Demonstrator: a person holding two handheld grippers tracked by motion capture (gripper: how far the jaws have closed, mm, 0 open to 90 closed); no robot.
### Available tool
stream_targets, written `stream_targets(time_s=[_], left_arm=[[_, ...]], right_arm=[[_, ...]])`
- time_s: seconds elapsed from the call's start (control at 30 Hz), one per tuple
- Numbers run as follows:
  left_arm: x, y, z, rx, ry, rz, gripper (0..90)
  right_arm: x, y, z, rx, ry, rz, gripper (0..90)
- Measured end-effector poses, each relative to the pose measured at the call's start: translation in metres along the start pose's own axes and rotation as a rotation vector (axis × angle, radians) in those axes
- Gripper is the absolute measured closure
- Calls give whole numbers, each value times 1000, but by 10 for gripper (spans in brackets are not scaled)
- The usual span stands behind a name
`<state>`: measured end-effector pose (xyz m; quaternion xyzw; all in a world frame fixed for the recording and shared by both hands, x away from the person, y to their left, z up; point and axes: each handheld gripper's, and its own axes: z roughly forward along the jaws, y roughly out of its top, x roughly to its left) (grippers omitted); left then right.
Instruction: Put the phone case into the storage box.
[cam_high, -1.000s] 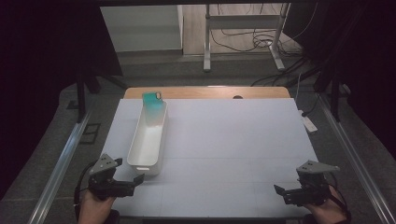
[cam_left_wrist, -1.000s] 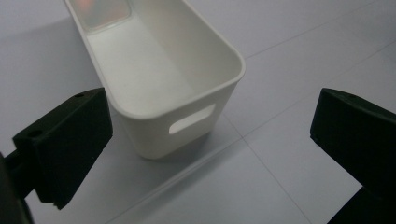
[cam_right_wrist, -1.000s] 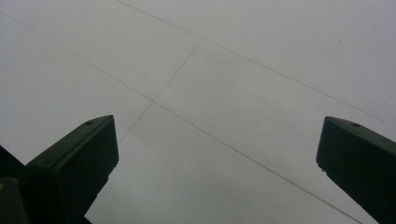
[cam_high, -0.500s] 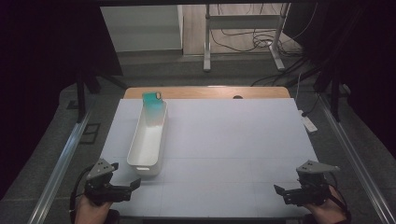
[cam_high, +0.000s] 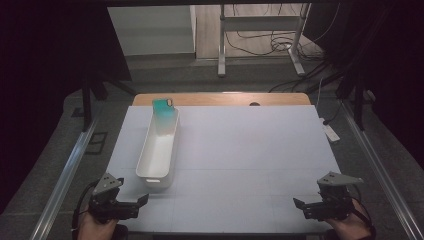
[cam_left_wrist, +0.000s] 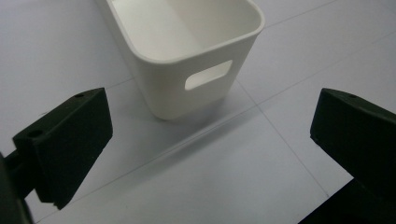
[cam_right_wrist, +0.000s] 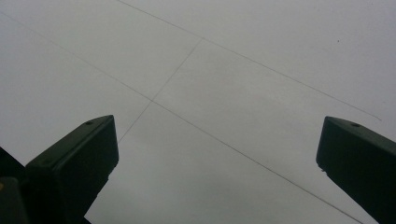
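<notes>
Bin: a long white bin (cam_high: 159, 150) lies on the table's left half, its length running from about 6 toward 12 o'clock; the near end wall with its handle slot (cam_left_wrist: 208, 74) faces the left gripper.
Bin contents: a teal thing (cam_high: 162, 106) sits at the far, 12 o'clock end, in or at the rim, I cannot tell which; the rest of the inside looks bare.
Left gripper (cam_high: 134, 204): at about 7 o'clock of the bin's near end, near it but apart; jaws spread wide, nothing between them.
Right gripper (cam_high: 304, 206): at the table's 5 o'clock corner, well apart from the bin; jaws wide, over bare sheet (cam_right_wrist: 224, 93).
Table (cam_high: 250, 150): covered by a pale sheet with faint grid lines, wooden edge at 12 o'clock.
Progress: by my reading, the work has not started; neither tong touches anything.
Left to do: the approach, the grip and any moving of the bin or the teal thing.
</notes>
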<state>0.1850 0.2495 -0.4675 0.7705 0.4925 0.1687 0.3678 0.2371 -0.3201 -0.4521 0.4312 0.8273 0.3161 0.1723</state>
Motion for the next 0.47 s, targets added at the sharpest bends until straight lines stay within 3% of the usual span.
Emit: stream_targets(time_s=[0.47], left_arm=[[-2,2,5,42,24,6,1]], right_arm=[[0,0,0,4,-2,-2,0]])
